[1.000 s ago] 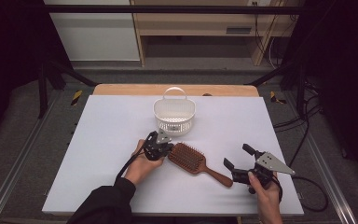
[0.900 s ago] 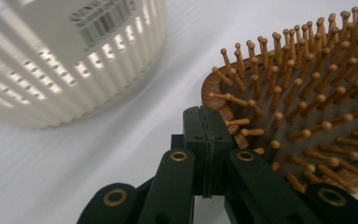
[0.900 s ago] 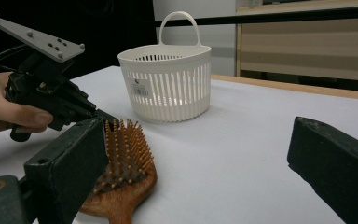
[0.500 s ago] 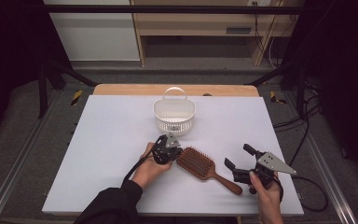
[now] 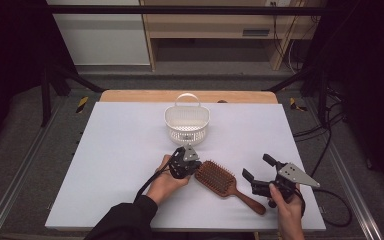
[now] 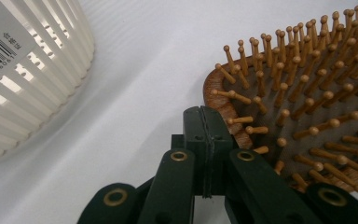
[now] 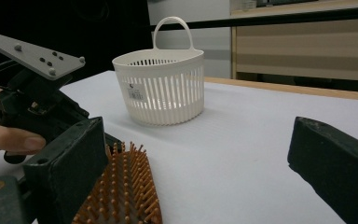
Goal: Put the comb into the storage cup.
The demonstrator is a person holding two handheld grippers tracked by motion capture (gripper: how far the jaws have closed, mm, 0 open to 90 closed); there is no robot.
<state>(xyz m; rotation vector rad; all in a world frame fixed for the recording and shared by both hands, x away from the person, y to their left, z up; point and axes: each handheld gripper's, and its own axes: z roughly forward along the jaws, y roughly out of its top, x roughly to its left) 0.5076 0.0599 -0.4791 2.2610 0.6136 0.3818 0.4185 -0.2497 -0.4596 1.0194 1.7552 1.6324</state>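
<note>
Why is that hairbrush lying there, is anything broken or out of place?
Nothing looks damaged or spilled. The wooden hairbrush lies bristles up at a slant on the table, outside the upright white basket. The shut left gripper sits at the brush's edge.

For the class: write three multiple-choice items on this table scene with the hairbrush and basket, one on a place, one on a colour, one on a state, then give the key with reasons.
1. Where does the hairbrush lie?
A. in the basket
B. on the table between the two grippers
C. on the floor

2. What colour is the basket?
A. white
B. red
C. black

3. How do the left gripper's jaws stand?
A. wide open
B. shut around the brush handle
C. shut, empty, at the brush head's edge

Key: 1 B, it rests flat on the table; 2 A, pale slatted wall; 3 C, the jaws meet with nothing between.
</note>
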